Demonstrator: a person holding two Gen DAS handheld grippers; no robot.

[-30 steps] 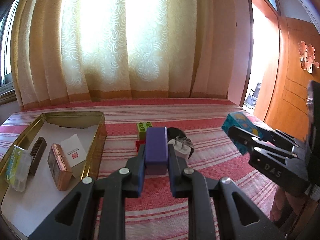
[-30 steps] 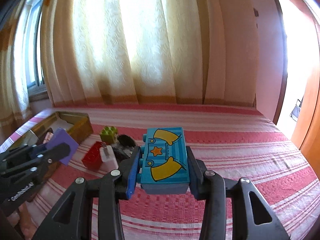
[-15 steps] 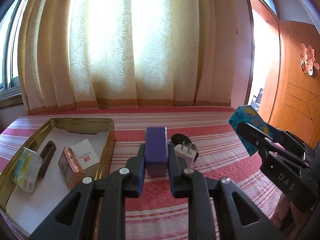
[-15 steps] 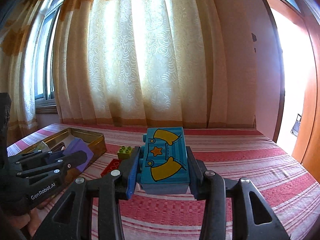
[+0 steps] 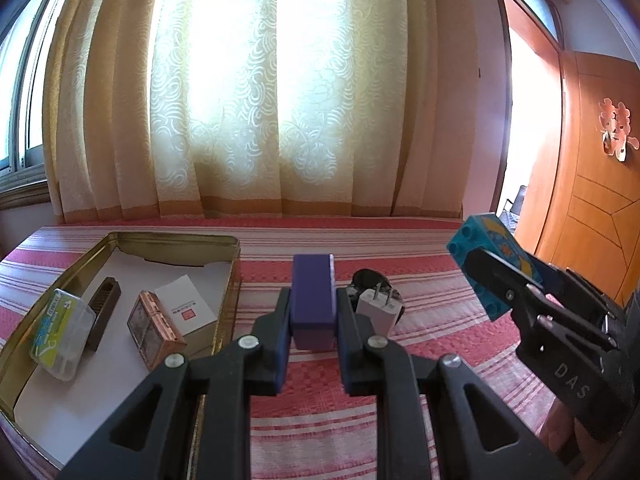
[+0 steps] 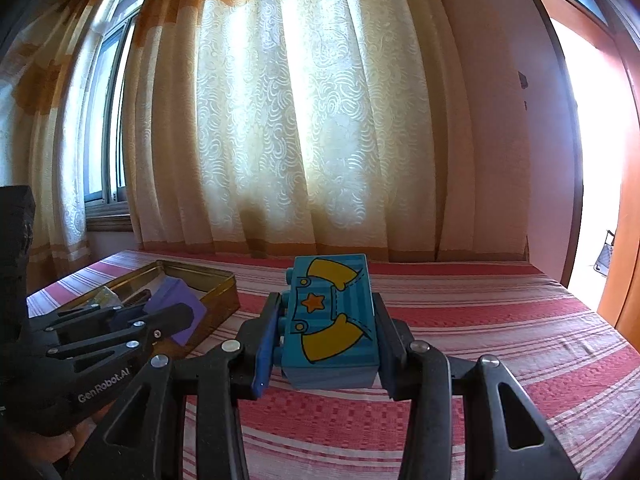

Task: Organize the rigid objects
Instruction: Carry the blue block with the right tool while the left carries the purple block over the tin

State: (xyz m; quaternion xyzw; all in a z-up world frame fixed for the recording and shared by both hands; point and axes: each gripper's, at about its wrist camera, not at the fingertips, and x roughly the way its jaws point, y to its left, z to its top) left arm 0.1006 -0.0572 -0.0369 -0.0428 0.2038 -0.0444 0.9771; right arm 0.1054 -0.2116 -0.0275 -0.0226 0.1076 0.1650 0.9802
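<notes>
- Left gripper point(image 5: 312, 312) clamps a purple block point(image 5: 312, 300) by its flat sides; rigid, light.
- Right gripper point(image 6: 328, 332) pinches a blue toy brick point(image 6: 332, 316); smooth plastic, probably slippery.
- Gold tin point(image 5: 168, 240) sits at ten o'clock.

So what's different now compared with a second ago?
Both grippers tilted upward, so the green and red bricks dropped out of view. The left gripper still clamps the purple block, the right gripper the blue brick. The tin hasn't moved.
</notes>
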